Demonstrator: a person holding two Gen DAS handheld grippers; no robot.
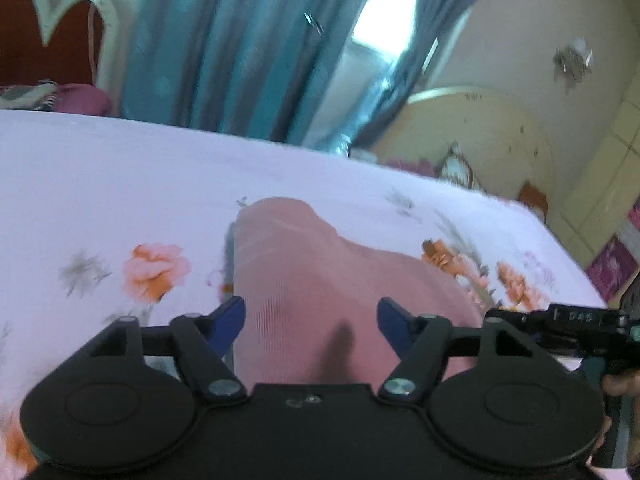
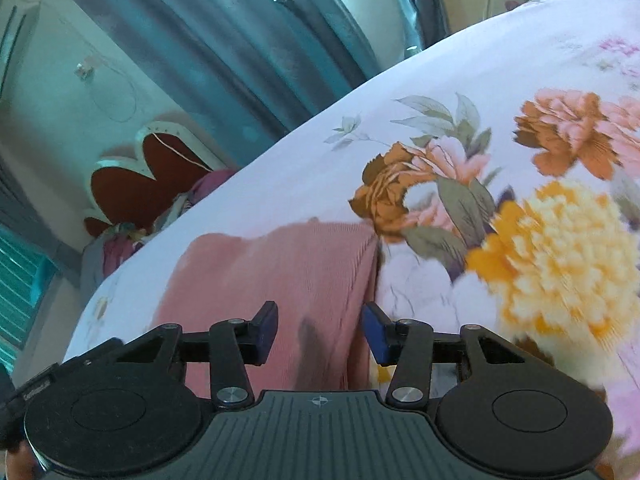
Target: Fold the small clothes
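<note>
A small pink ribbed garment [image 1: 304,276] lies on the flowered bed sheet [image 1: 100,184], straight ahead of my left gripper [image 1: 310,326]. The left jaws stand wide open over its near end, holding nothing. In the right wrist view the same pink garment [image 2: 272,280] lies flat with its right edge running between the fingers. My right gripper [image 2: 320,330] is open just above it, empty. The right gripper's body shows at the right edge of the left wrist view [image 1: 576,324].
The white sheet with orange, pink and yellow flowers [image 2: 560,240] covers the whole bed. Teal curtains [image 1: 224,48] hang behind the bed. A red and white headboard [image 1: 60,40] and a pile of clothes [image 1: 52,96] stand at the far left.
</note>
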